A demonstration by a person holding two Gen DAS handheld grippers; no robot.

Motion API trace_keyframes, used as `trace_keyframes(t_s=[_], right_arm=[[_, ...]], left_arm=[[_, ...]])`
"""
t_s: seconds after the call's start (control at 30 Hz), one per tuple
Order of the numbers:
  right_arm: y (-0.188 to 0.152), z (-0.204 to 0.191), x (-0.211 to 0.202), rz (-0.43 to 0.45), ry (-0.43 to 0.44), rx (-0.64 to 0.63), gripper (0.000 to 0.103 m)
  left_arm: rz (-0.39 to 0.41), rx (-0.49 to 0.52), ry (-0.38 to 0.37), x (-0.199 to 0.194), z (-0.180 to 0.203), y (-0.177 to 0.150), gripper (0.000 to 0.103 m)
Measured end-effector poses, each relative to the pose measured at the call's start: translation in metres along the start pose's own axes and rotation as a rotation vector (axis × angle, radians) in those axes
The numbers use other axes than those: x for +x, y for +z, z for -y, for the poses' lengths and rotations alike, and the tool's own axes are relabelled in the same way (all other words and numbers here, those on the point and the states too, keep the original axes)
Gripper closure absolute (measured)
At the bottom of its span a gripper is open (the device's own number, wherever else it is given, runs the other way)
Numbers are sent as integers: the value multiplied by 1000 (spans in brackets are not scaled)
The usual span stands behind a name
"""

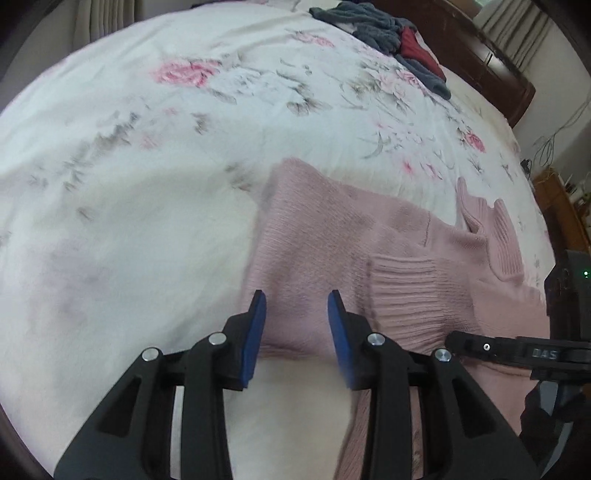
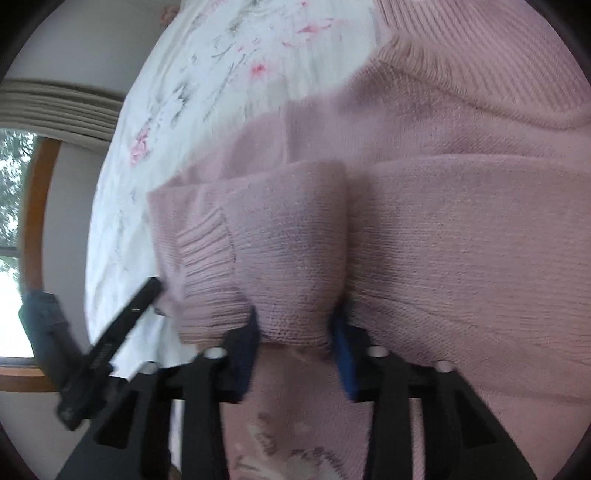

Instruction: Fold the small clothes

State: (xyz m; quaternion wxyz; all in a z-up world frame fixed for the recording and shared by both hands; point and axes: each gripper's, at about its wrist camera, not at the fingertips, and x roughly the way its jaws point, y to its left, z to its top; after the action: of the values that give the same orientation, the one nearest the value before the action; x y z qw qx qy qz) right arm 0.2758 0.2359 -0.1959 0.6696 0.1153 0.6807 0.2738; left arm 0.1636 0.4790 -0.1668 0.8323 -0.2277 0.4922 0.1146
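A pink knitted sweater (image 1: 332,236) lies on the floral bedsheet (image 1: 147,147), with its ribbed cuff (image 1: 413,291) folded over the body. My left gripper (image 1: 297,310) hovers open over the sweater's left edge, nothing between its blue pads. In the right wrist view a thick fold of the sweater (image 2: 291,258) bulges between the fingers of my right gripper (image 2: 295,332) and drapes over their tips. The jaws stand wide apart, so that gripper is open around the fold. The sweater's ribbed cuff (image 2: 207,258) hangs just left of it.
A heap of grey-blue and red clothes (image 1: 380,29) lies at the bed's far end by a dark wooden headboard (image 1: 491,62). A wooden cabinet (image 1: 565,210) stands to the right of the bed. A window (image 2: 11,221) and a sleeve (image 2: 44,314) show at the left.
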Motion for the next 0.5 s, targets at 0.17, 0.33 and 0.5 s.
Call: trace_keyframes(t_s=[0.17, 0.33, 0.5], right_arm=[[-6, 5, -40, 62, 55, -23, 86], [-18, 20, -100, 154, 17, -67, 86], [-22, 62, -134, 205, -81, -38, 86]], left_arm=[[33, 18, -8, -21, 6, 4, 69], [36, 71, -41, -23, 44, 4, 68], [2, 139, -41, -2, 89, -5, 68]])
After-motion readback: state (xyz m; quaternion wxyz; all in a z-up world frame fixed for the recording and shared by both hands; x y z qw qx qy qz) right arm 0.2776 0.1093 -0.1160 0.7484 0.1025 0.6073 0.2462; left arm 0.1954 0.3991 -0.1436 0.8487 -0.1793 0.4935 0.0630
